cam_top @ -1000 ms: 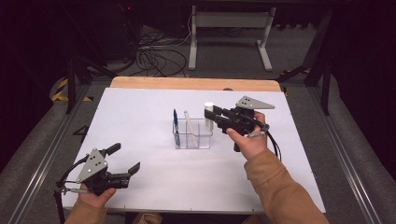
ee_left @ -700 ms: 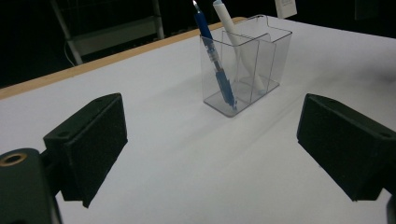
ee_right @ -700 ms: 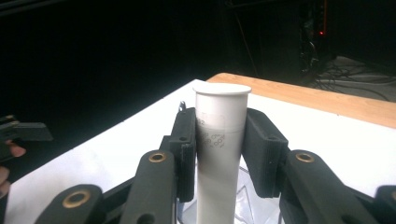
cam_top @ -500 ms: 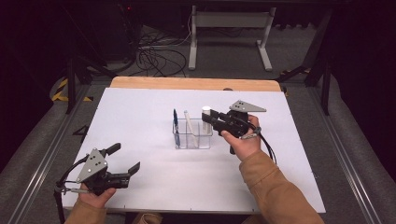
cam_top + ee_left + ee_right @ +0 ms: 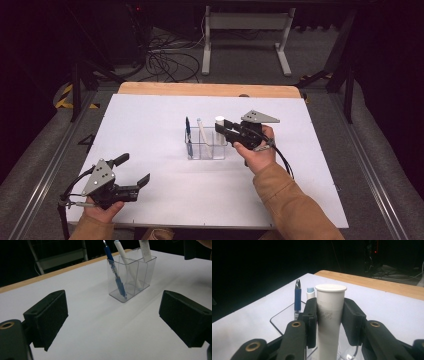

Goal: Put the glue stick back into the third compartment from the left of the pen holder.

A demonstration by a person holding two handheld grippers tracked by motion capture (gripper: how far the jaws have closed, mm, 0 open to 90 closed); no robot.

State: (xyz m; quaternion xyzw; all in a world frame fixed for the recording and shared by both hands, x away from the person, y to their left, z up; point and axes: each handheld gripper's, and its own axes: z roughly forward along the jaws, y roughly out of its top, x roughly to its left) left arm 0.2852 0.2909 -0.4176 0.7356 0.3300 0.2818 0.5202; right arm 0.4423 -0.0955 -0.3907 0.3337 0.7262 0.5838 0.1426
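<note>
A clear plastic holder (image 5: 205, 149) with three compartments stands mid-table. A blue pen (image 5: 188, 131) leans in its left compartment and a white pen (image 5: 202, 134) in the middle one. My right gripper (image 5: 220, 127) is shut on a white capped tube (image 5: 219, 121), held upright with its lower end inside the holder's right compartment. In the right gripper view both pads press the tube (image 5: 329, 315) just under its flat cap. My left gripper (image 5: 134, 169) rests near the front left corner, open and holding nothing, aimed at the holder (image 5: 140, 275).
The white table top (image 5: 150, 115) has a wooden strip (image 5: 210, 90) along its far edge. Metal rails (image 5: 45, 150) run along both sides. Cables and a stand's legs (image 5: 245, 30) lie on the dark floor beyond.
My right hand has come down a little with the tube, sinking it further into the holder. The left gripper has stayed where it was.
</note>
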